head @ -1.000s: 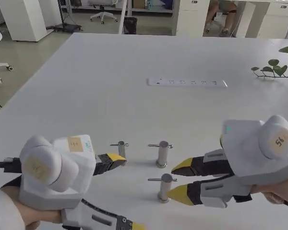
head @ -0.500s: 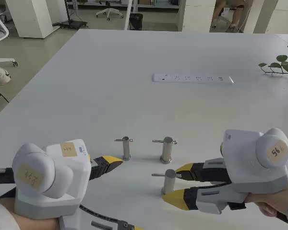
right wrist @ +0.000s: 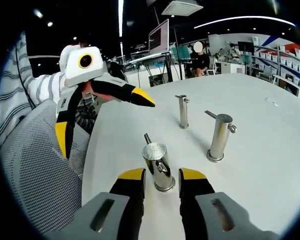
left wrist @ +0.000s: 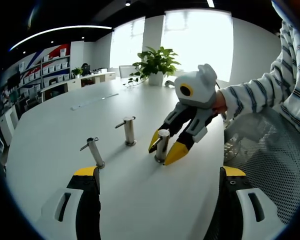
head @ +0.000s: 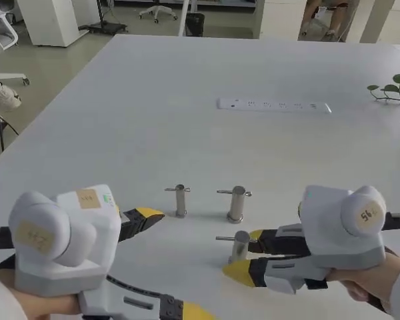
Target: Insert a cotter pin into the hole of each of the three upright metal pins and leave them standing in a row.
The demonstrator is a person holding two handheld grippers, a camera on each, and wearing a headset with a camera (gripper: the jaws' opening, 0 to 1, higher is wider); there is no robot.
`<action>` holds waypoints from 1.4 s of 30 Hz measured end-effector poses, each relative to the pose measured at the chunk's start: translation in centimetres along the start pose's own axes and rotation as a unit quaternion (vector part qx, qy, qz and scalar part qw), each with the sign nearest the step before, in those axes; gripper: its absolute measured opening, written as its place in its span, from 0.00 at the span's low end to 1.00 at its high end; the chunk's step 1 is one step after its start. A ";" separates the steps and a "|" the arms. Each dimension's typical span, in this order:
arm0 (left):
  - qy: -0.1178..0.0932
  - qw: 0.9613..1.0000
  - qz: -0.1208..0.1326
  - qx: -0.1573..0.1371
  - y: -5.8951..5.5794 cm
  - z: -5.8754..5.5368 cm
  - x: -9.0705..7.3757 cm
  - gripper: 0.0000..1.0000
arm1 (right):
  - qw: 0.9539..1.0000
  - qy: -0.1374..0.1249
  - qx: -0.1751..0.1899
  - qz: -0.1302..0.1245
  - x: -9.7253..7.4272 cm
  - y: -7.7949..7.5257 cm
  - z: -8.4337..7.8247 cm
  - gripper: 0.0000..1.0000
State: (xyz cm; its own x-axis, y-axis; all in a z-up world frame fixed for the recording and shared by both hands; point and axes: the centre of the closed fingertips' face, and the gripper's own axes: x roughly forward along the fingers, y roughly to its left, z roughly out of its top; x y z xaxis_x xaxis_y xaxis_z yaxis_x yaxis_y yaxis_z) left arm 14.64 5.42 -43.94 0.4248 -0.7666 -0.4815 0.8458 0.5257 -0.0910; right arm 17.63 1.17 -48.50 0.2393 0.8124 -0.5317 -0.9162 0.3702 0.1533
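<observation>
Three upright metal pins stand on the white table, each with a cotter pin through its top: a thin left one (head: 181, 200), a thicker one (head: 237, 203) beside it, and a near one (head: 239, 243). My right gripper (head: 245, 253) is open, and its yellow-tipped jaws stand close on either side of the near pin (right wrist: 157, 160), low by its base. The other two pins (right wrist: 183, 111) (right wrist: 219, 136) stand beyond it. My left gripper (head: 168, 263) is open wide and holds nothing, short of the left pin (left wrist: 96, 152). The right gripper (left wrist: 165, 147) straddles the near pin (left wrist: 162, 145) there.
A white power strip (head: 275, 105) lies farther back on the table (head: 120, 120). A leafy sprig (head: 392, 90) sits at the far right edge. Chairs and cabinets stand beyond the table's far edge.
The right gripper has slid left, so its jaws now flank the near pin instead of standing to its right. The left gripper has barely moved. The head camera has shifted.
</observation>
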 end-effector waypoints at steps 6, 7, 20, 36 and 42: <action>-0.002 1.000 0.007 -0.002 0.3 0.1 -0.2 0.99 | 1.000 -0.008 -0.020 0.006 0.1 0.0 0.1 0.15; -0.002 1.000 0.007 -0.002 0.4 0.1 -0.2 0.99 | 0.999 -0.002 -0.033 0.005 0.1 0.0 -0.1 0.14; 0.003 1.000 0.014 -0.006 0.8 -0.1 -0.1 0.99 | 0.997 0.012 -0.066 0.021 0.3 0.6 -0.2 0.09; 0.010 1.000 0.021 -0.012 1.4 -0.4 -0.6 0.99 | 0.994 -0.002 -0.108 0.023 -2.8 -1.2 2.0 0.08; 0.010 0.999 0.028 -0.015 1.7 -0.4 -0.9 0.99 | 0.994 -0.011 -0.110 0.002 -5.2 -3.9 2.1 0.08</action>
State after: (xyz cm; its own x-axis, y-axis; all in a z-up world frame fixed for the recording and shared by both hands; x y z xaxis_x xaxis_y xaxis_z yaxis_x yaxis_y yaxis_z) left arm 15.56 7.16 -43.97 0.4638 -0.7292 -0.5032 0.8110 0.5781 -0.0902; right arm 20.62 -3.48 -44.57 0.2401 0.8241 -0.5131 -0.9646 0.2617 -0.0310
